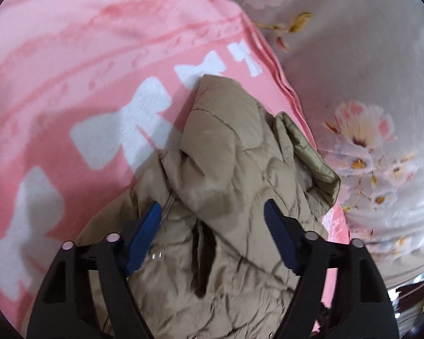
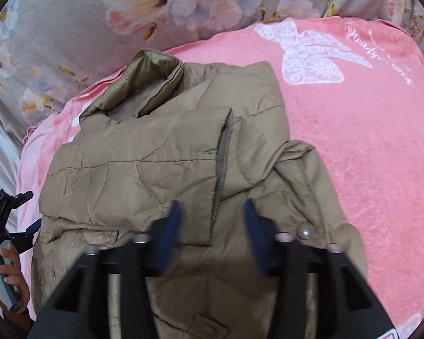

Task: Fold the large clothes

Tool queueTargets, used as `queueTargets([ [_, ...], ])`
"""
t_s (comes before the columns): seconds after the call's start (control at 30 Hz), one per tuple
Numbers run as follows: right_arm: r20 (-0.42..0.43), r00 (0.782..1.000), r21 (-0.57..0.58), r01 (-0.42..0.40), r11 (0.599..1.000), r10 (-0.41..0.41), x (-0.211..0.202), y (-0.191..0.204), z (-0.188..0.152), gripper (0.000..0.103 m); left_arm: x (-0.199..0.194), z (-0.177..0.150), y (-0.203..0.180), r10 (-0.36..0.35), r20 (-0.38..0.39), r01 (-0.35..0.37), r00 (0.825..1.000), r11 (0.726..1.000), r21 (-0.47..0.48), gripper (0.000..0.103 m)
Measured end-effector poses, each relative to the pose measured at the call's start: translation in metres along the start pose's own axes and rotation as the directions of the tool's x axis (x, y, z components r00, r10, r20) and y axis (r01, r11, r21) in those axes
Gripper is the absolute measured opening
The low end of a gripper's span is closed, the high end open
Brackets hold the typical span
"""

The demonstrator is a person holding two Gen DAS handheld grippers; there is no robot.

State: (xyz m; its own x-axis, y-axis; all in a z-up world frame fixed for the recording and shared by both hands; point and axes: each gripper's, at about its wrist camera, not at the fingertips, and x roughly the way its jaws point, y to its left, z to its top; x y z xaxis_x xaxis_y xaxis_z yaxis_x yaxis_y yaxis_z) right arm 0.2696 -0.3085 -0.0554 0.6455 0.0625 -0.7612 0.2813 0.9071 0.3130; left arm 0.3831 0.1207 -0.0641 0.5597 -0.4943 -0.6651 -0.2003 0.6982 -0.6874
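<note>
The jacket (image 2: 166,163) lies bunched on the pink blanket (image 2: 353,130), directly ahead of and under both pairs of jaws. Its long axis runs away from the right gripper (image 2: 212,226): the collar (image 2: 144,84) is at the far end, toward the flowered bedding (image 2: 70,28), and the body comes back beneath the fingers, with a snap button (image 2: 304,231) just to the right of them.

The right gripper's jaws stand a little apart, with the edge of a front flap lying between the blue pads (image 2: 172,226); they are blurred, and I cannot tell whether they press on the cloth.

The left gripper (image 1: 212,217) hangs with its jaws wide open above a humped fold of the jacket (image 1: 226,169), the pads clear of the fabric on either side. The hand (image 2: 5,271) holding it shows at the left edge of the right wrist view, beside the jacket's left side.

In my judgement the right gripper is nearer to a usable edge, the flap between its fingers, while the left must come down onto the hump before it can take hold.
</note>
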Motion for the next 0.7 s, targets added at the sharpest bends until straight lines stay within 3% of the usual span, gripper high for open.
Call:
queueTargets([
  [0.03,-0.001,1.0,-0.007,-0.009,1.0,0.009,0.0,0.003,0.002,0.002,0.003,0.002,0.001,-0.004,0.007,0.004,1.0,1.0,-0.009,0.062],
  [0.1,0.062,0.998,-0.035,-0.007,0.999,0.009,-0.017,0.01,0.012,0.001,0.009,0.008,0.001,0.016,0.015,-0.016,1.0,1.0,-0.021,0.052],
  [0.2,0.186,0.982,-0.076,-0.013,0.997,0.027,-0.056,0.018,0.031,0.001,0.018,0.015,-0.004,0.06,0.02,-0.06,0.998,0.998,-0.003,0.022],
  [0.27,0.253,0.967,-0.095,-0.014,0.995,0.038,-0.079,0.022,0.043,0.0,0.021,0.012,-0.01,0.077,0.021,-0.077,0.997,0.996,0.036,0.019],
  [0.4,0.306,0.95,-0.17,0.12,0.978,-0.063,-0.08,0.034,0.05,0.0,0.021,0.0,-0.021,0.163,0.08,-0.172,0.983,0.976,0.136,0.016],
  [0.53,0.266,0.94,-0.218,0.274,0.937,-0.213,-0.034,0.03,0.035,0.0,0.03,-0.01,-0.028,0.256,0.129,-0.28,0.958,0.933,0.228,0.012],
  [0.7,0.159,0.954,-0.194,0.283,0.939,-0.254,0.007,0.007,0.02,0.0,0.042,-0.021,-0.035,0.356,0.192,-0.402,0.915,0.852,0.335,0.009],
])
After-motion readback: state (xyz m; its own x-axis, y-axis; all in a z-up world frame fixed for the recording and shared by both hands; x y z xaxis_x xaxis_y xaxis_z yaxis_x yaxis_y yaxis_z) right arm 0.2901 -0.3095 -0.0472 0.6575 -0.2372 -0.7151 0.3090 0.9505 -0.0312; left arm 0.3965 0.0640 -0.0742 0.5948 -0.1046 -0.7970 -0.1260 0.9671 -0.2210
